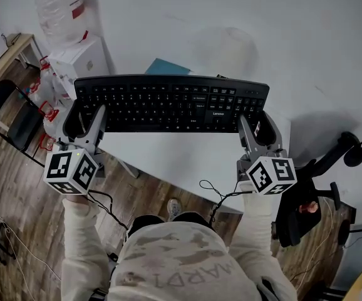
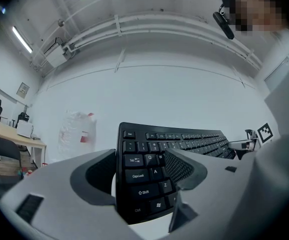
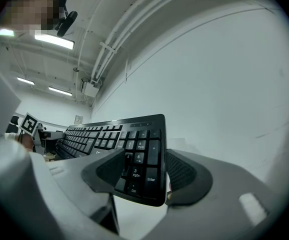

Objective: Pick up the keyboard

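One keyboard (image 1: 168, 102), clamped ends half hidden by left gripper (image 1: 86, 120), right gripper (image 1: 257, 126)

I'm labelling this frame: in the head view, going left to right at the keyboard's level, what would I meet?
black chair → left gripper → keyboard → right gripper → office chair
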{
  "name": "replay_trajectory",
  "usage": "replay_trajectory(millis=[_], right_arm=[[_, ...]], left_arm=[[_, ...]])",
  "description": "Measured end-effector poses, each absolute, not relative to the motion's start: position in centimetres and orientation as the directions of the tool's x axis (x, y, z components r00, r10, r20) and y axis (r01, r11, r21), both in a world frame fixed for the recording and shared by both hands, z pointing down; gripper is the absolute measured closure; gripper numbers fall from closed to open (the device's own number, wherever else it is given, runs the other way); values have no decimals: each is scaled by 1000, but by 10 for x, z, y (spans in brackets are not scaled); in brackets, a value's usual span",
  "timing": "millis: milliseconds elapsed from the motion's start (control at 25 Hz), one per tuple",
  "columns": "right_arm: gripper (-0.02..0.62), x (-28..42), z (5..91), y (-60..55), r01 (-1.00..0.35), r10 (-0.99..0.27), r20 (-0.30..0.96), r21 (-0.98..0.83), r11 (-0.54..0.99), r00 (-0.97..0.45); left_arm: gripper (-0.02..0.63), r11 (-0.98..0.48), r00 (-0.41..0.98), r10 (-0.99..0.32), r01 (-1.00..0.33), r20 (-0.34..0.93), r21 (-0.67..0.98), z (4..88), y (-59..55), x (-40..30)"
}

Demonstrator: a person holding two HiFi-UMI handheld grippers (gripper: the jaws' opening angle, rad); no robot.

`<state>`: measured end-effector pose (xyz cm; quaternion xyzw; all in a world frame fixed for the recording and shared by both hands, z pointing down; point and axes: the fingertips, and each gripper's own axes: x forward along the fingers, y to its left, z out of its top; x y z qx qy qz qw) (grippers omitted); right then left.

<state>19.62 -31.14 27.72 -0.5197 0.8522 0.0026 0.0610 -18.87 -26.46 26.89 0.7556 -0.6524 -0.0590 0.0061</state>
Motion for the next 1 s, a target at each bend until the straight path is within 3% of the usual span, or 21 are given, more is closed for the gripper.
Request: replay_trajectory(millis=[1000], right_arm=[[331,201,267,-302,-898,-887,-164,-13,439,-431]], left_arm=[[301,-169,156,-979,-981,-132,94,265,-265,-184]])
